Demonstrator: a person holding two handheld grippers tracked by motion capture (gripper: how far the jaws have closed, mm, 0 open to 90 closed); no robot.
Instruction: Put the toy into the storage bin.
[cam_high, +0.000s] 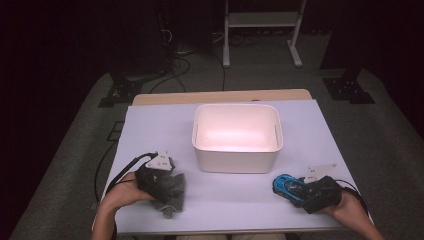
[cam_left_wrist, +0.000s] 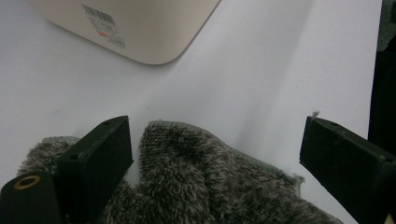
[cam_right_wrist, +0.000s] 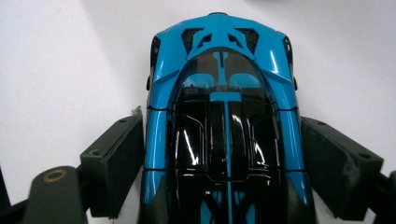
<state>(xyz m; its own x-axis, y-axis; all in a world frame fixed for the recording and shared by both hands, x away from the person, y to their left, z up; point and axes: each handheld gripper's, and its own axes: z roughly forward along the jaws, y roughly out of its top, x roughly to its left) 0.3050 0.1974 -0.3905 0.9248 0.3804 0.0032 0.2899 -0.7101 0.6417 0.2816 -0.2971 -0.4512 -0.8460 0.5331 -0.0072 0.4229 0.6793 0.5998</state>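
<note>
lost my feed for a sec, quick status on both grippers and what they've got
Left gripper open over grey cloth. Right gripper shut on blue toy car. White bin between them, nothing in the way.

A white bin (cam_high: 237, 159) is sitting on the desk (cam_high: 150, 125), nearer the far edge than the near one and roughly midway between the left and right edges. It is standing upright with its opening facing up, its inside is lying bare, and a slot handle is showing in each short wall. In the left gripper view, a barcode label (cam_left_wrist: 103, 24) is showing on the bin's outer wall. Beyond the desk's far edge, a white metal frame (cam_high: 261, 30) is standing on the grey floor (cam_high: 200, 75), and black cables (cam_high: 176, 62) are trailing across that floor to the frame's left.
</note>
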